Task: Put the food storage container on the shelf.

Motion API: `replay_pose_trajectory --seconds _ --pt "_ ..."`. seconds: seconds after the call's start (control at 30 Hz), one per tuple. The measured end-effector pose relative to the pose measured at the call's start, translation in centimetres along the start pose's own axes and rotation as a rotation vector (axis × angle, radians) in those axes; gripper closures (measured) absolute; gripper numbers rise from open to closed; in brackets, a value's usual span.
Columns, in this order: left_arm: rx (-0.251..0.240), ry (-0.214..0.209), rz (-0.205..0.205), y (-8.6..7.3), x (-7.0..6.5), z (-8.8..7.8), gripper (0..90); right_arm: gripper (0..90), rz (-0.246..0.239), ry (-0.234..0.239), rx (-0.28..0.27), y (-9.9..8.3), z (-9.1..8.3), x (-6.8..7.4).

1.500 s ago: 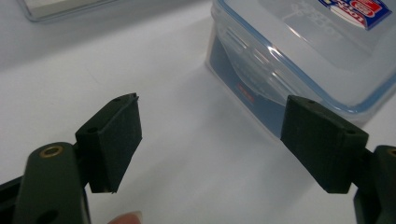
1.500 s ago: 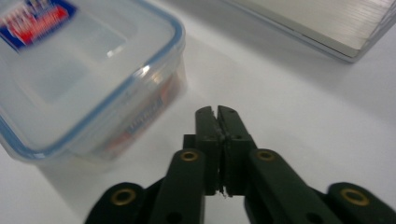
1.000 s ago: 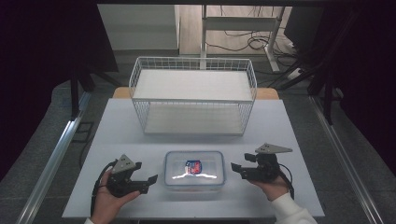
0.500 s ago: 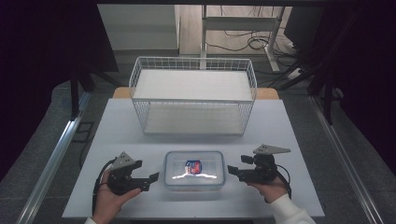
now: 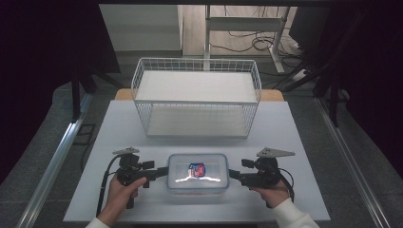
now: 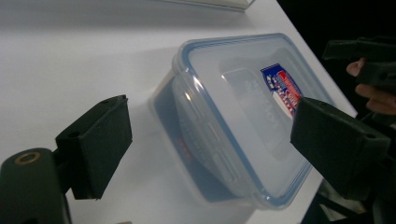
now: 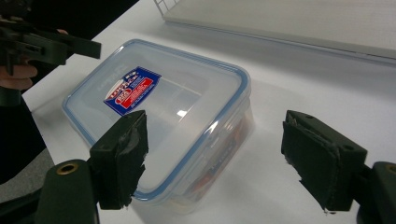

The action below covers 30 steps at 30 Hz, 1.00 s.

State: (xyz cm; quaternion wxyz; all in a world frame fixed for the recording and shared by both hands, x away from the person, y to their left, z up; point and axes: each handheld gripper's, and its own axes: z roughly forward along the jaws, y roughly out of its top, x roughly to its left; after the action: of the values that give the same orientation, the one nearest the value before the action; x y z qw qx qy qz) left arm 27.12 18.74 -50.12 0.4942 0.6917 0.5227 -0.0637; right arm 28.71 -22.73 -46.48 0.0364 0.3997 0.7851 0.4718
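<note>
We see a clear lidded box (image 5: 197,177) near our edge of the white table (image 5: 119,128), left gripper (image 5: 163,172) just opened wide at its left end, right gripper (image 5: 234,175) spread at its right end, wire basket (image 5: 197,97) behind.

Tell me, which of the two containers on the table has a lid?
The clear plastic box between the two grippers: blue-rimmed lid, red-blue sticker. The wire basket behind is open-topped.

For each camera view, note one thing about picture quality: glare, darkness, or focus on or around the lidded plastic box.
High view: a white glare streak lies across the box lid, and the room around the table is dark. Left gripper view: the near jaws are soft, while the lid's blue rim and label are fairly sharp. Right gripper view: a small bright glint sits on the lid, and the far wire basket is blurred.
</note>
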Motion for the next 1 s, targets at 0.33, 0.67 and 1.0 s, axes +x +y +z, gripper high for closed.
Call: replay_pose_trajectory --seconds 0.33,0.67,1.0 --pt "0.084 -0.083 -0.075 -1.0 0.6 2.2 13.5 22.9 -0.008 0.019 0.021 -0.9 -0.3 0.6" --pt "0.135 -0.120 -0.060 -1.6 0.2 3.4 17.8 22.0 -0.007 0.033 0.039 -1.0 0.2 0.7" --pt "0.105 -0.120 -0.058 -1.4 0.3 2.9 27.0 18.8 0.187 0.145 0.112 -1.3 2.5 -0.6"
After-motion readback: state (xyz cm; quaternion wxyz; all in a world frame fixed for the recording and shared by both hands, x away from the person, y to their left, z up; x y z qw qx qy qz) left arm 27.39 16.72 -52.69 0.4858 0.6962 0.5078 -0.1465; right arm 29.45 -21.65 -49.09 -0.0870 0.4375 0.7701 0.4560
